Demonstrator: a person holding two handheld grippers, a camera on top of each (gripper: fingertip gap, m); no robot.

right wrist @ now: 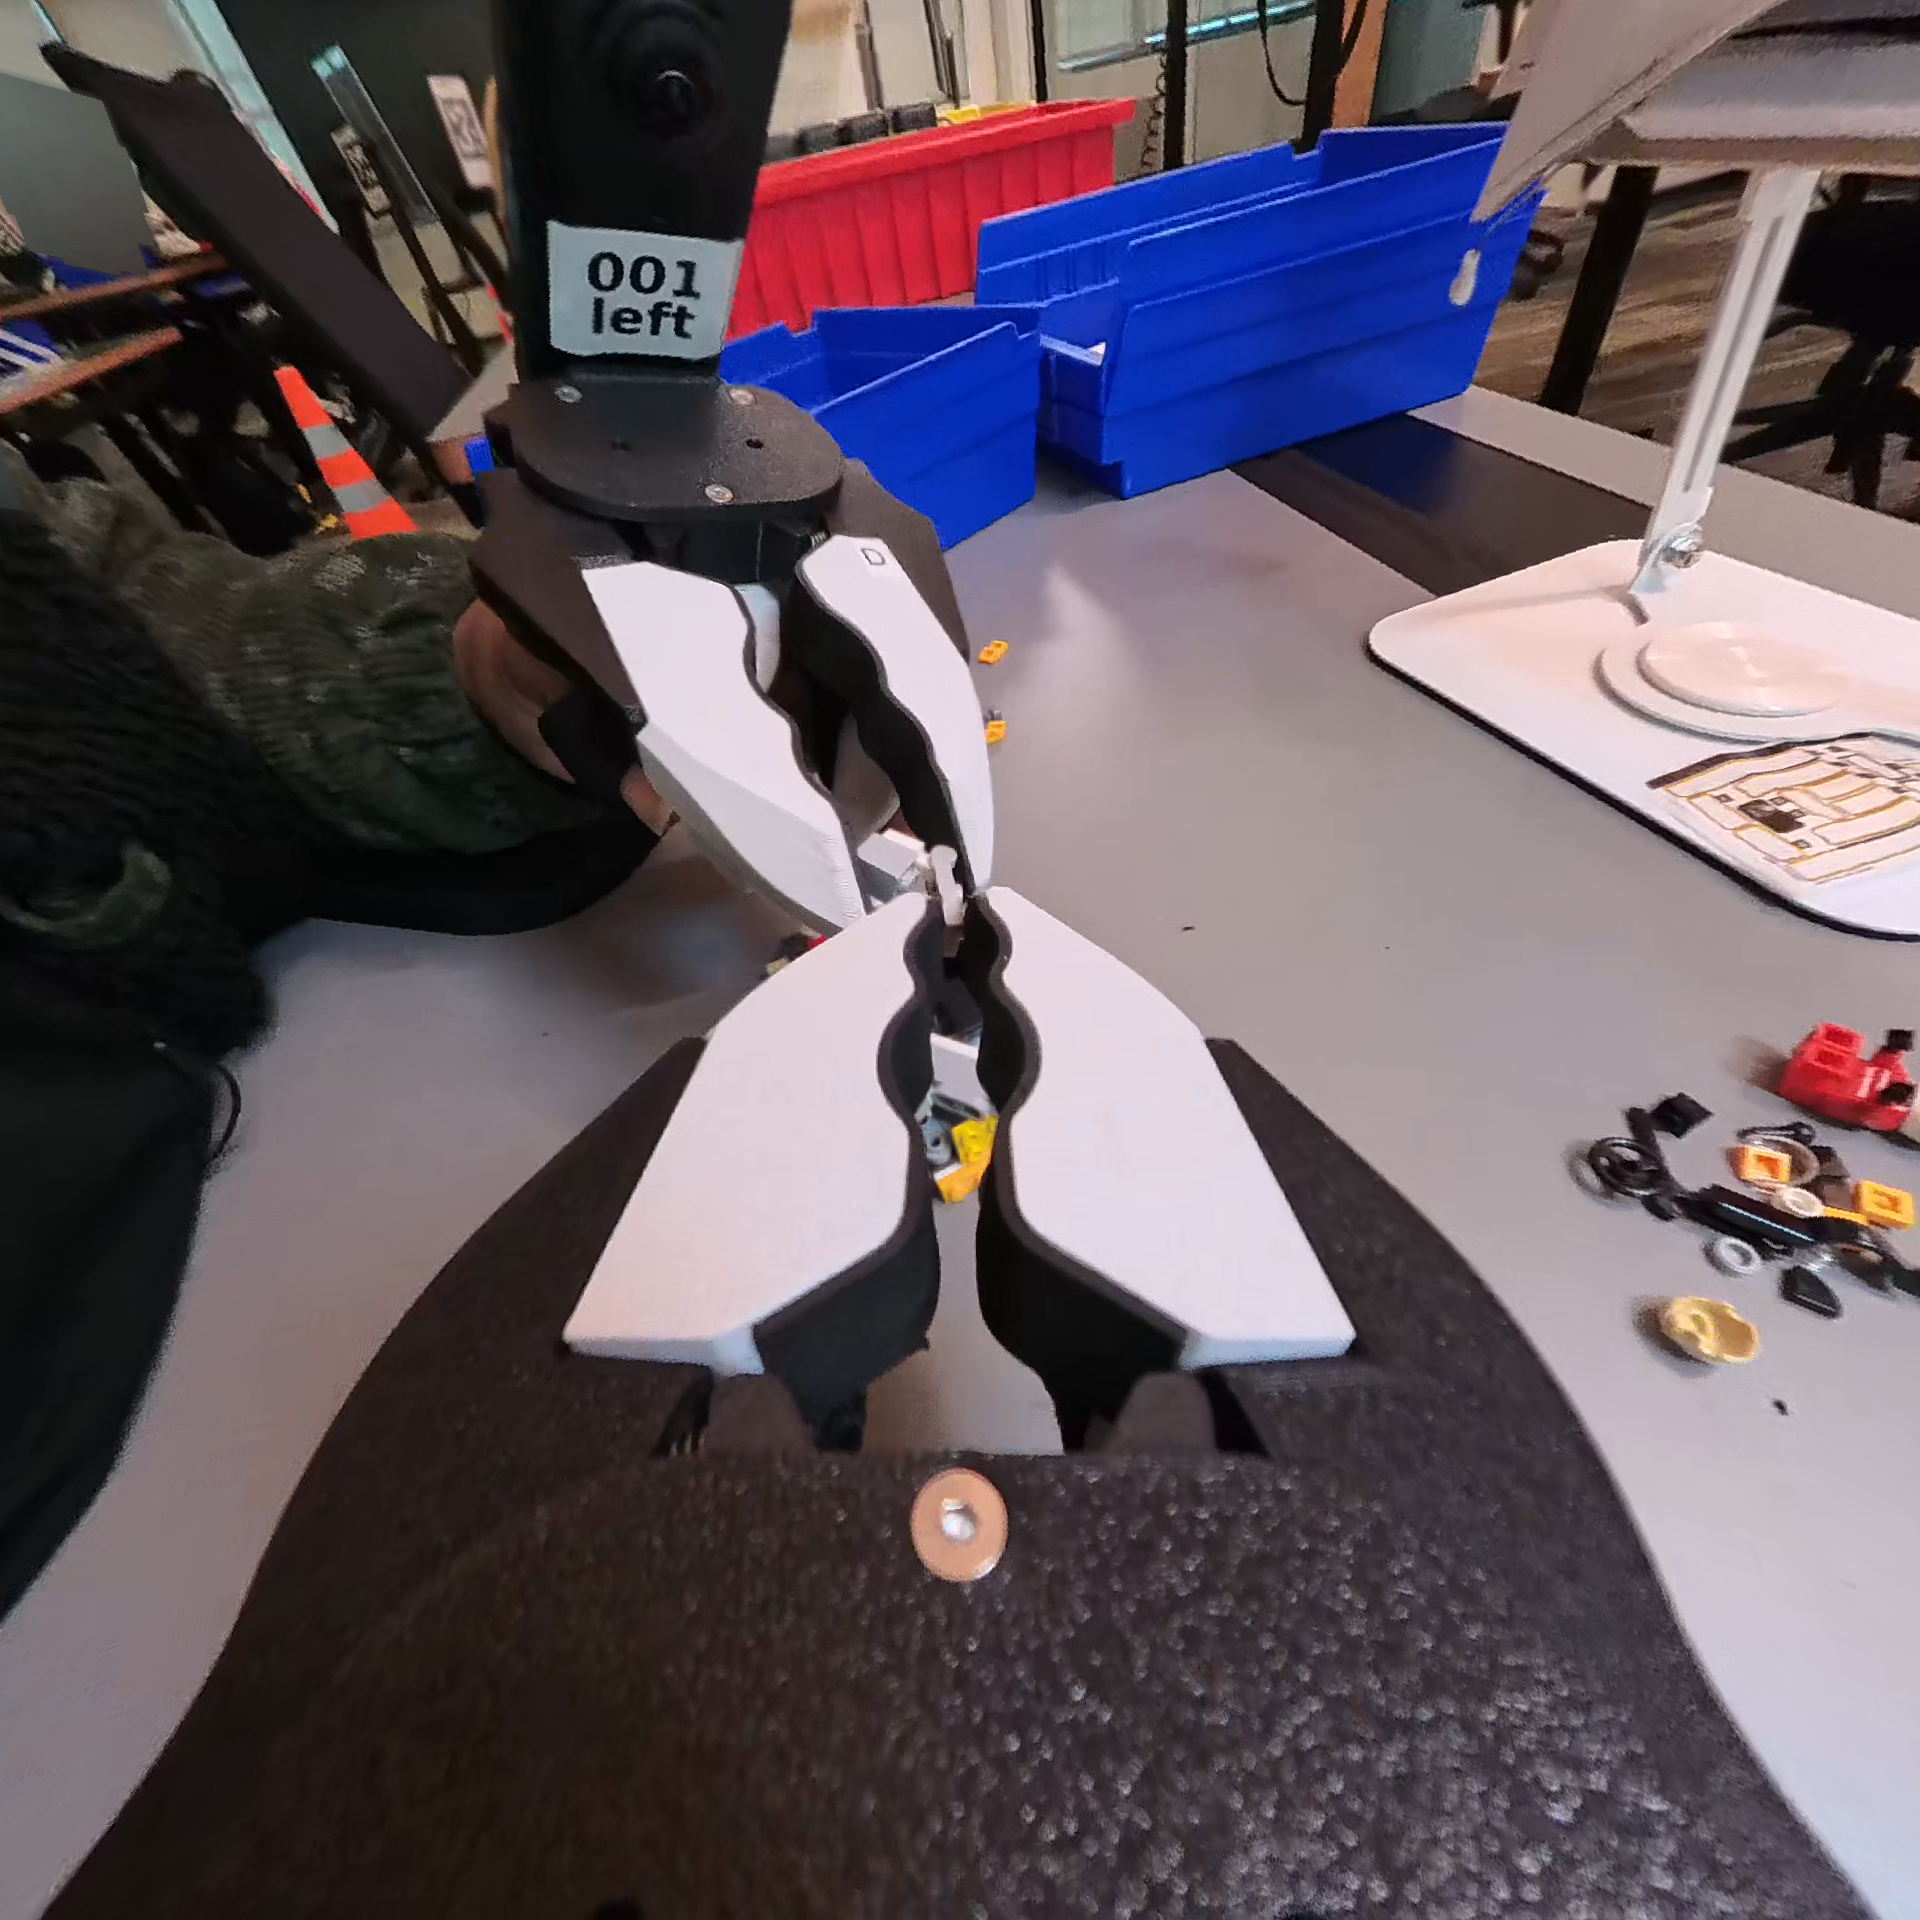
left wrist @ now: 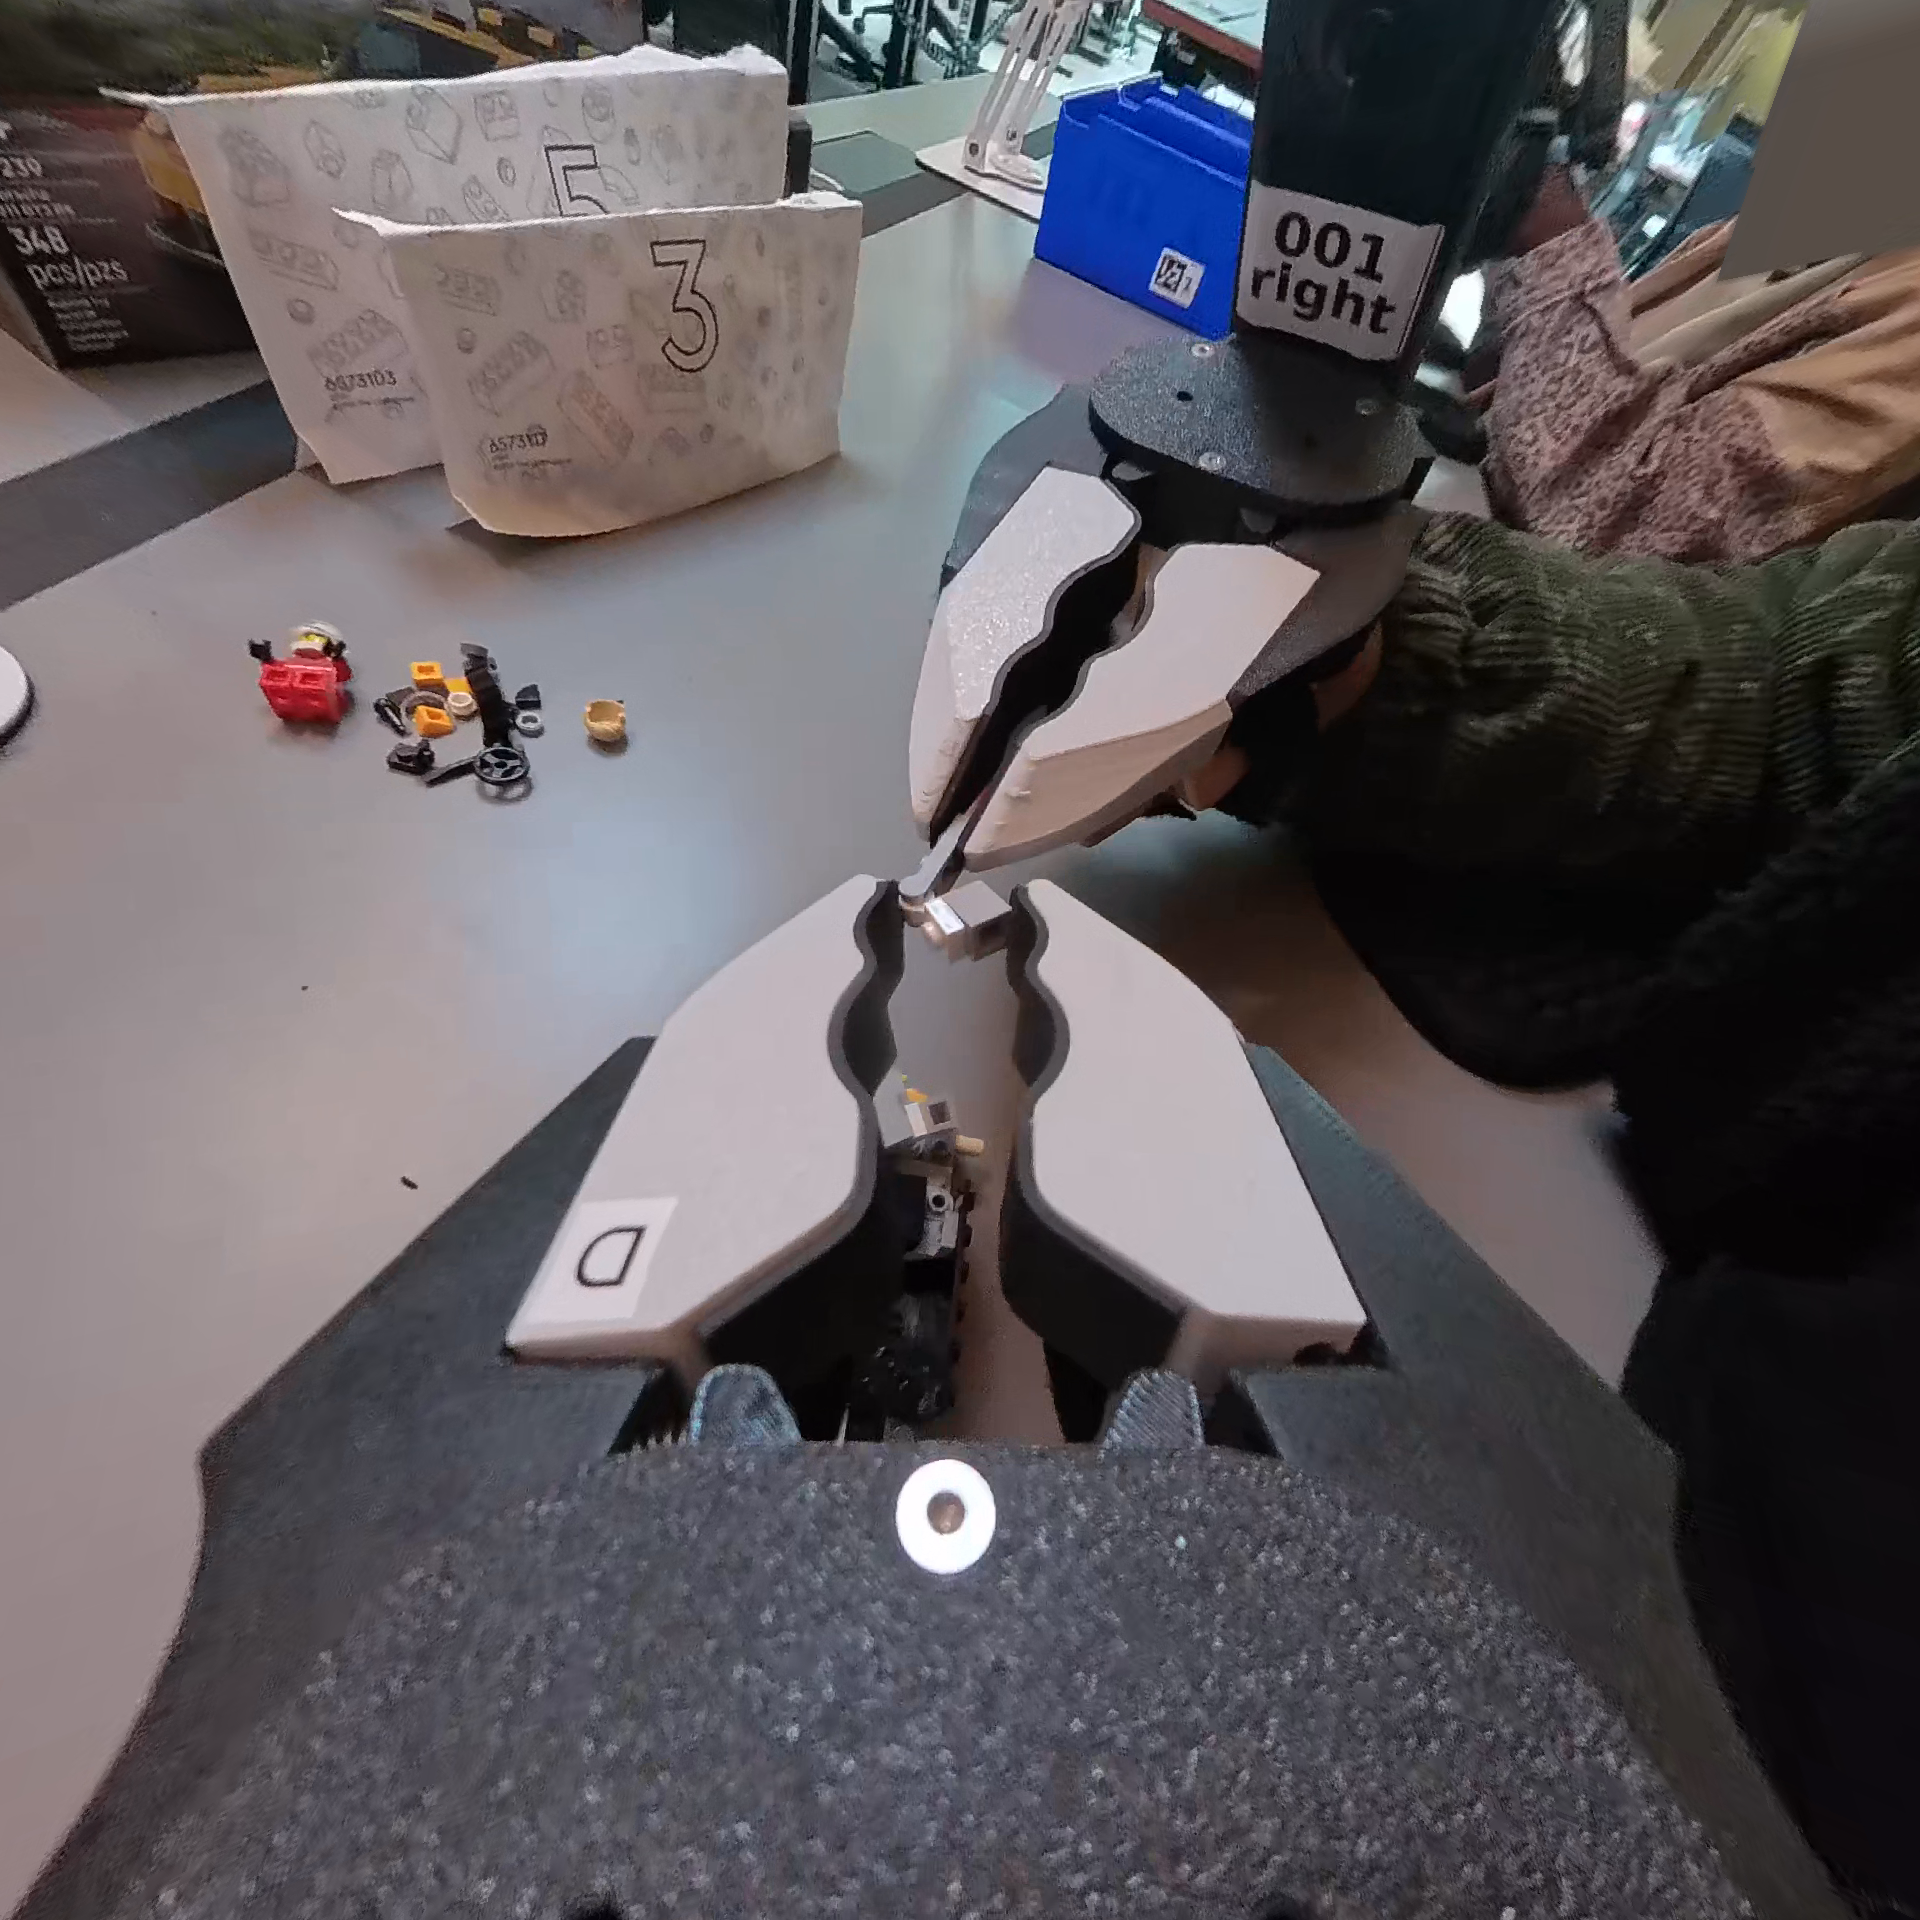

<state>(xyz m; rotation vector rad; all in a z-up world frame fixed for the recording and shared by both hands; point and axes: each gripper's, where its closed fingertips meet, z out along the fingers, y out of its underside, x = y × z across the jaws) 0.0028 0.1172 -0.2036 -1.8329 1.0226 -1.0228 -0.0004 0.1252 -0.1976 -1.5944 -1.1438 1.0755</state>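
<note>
I am holding a small grey block (left wrist: pixel 961 928) in the left gripper (left wrist: pixel 951 914), its jaws clamping it at the tips above the grey tabletop (left wrist: pixel 312 987). I am clenching the right gripper (right wrist: pixel 951 925) on a thin light-grey bar (right wrist: pixel 943 883) whose end is touching that block. Farther off, loose black and orange pieces (left wrist: pixel 457 717) and a red figure (left wrist: pixel 303 681) are lying on the tabletop, with two paper bags (left wrist: pixel 623 364) standing behind them.
</note>
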